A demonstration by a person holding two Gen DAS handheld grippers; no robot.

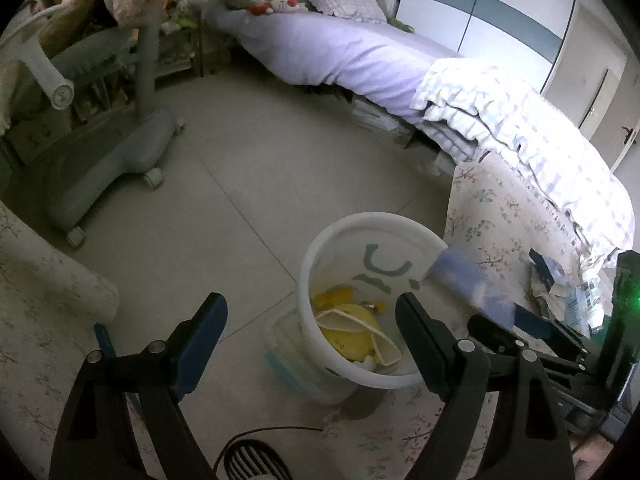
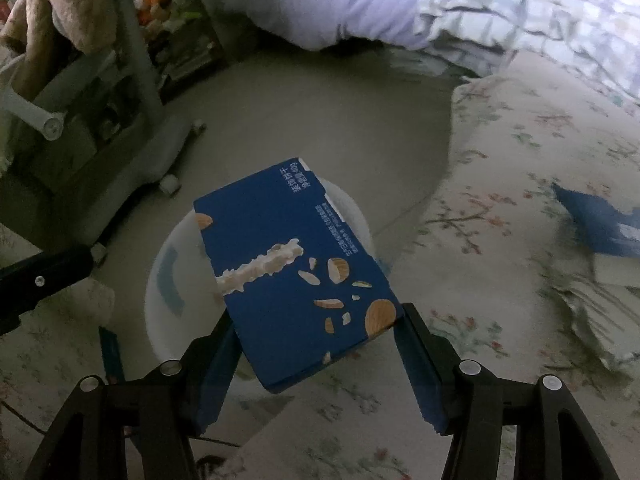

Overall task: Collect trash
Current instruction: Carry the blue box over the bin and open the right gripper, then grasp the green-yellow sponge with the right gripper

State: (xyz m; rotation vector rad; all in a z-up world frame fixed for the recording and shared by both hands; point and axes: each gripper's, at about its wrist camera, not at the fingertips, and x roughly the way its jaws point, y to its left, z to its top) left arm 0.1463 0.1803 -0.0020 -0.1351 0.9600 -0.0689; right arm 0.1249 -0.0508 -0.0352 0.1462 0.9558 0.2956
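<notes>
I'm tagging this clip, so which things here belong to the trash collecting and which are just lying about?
Part of the job:
- blue biscuit box between the right gripper fingers
- white trash bin
- torn packaging on the floral cloth
- left gripper, open

Just lying about:
- bed
- grey wheeled chair
- plush toys

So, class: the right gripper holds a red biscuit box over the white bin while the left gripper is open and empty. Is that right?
One detail is wrong: the biscuit box is blue, not red, as the right wrist view shows. The rest stands: the right gripper holds it over the white bin, and the left gripper is open and empty.
</notes>
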